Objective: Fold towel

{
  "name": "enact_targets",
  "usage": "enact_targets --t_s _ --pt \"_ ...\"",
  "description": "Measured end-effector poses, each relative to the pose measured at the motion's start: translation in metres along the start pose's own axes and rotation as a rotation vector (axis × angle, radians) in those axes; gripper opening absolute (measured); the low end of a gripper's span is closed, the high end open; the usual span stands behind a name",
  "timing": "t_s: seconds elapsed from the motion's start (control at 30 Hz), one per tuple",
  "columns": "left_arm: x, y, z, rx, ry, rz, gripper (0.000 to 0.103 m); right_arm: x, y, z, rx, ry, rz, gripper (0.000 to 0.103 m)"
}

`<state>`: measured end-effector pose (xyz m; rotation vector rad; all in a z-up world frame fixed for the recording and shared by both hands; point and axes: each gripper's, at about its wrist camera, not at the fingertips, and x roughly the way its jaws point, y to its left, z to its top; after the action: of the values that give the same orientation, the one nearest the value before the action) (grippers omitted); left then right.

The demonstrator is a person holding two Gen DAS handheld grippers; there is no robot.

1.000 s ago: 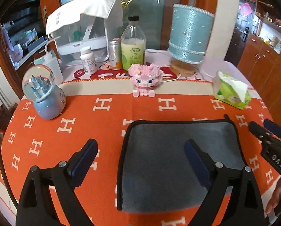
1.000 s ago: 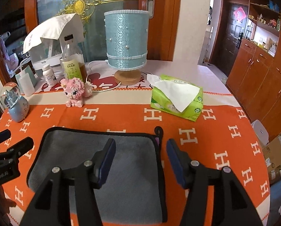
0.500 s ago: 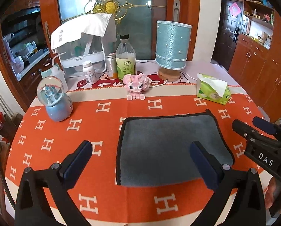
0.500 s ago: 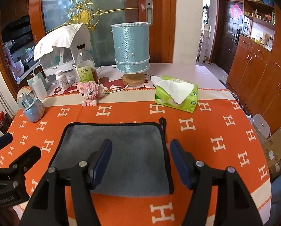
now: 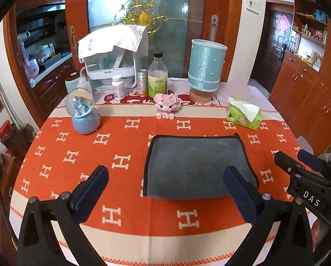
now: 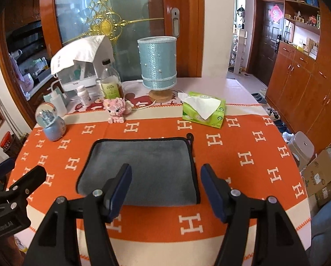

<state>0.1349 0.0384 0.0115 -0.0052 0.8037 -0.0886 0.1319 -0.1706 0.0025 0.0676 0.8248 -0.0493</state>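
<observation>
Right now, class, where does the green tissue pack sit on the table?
In both views the tissue pack sits at the table's far right, just right of the blue lamp and beyond the grey towel.

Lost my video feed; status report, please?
Both hand-held grippers, left and right, open, empty. Grey black-edged towel flat on orange tablecloth. Nothing in the way.
</observation>
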Motion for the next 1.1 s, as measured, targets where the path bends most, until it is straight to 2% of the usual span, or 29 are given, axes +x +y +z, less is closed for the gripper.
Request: enact_targets --t_s 0.23,0.43,0.63,0.73,0.9,1.1 --pt "-0.042 0.000 -0.012 0.001 -0.029 0.007 0.103 -0.036 0.002 -0.009 -0.011 -0.014 0.008 0.069" --pt "-0.074 -0.001 -0.026 -0.002 -0.058 0.042 0.103 -0.058 0.001 -0.020 -0.023 -0.009 0.029 0.069" --pt "-0.100 -0.005 -0.040 -0.004 -0.046 0.022 0.103 -0.087 -0.003 -0.036 -0.014 -0.022 0.053 0.069" --pt "-0.110 -0.007 -0.048 -0.005 -0.050 0.036 0.103 -0.098 -0.005 -0.046 -0.015 -0.032 0.044 0.069" --pt "-0.115 -0.011 -0.061 -0.005 -0.046 0.025 0.103 -0.108 -0.009 -0.063 -0.005 -0.019 0.051 0.069" --pt "-0.106 -0.017 -0.075 -0.004 0.026 0.030 0.102 -0.113 -0.009 -0.079 -0.002 0.007 0.037 0.069"
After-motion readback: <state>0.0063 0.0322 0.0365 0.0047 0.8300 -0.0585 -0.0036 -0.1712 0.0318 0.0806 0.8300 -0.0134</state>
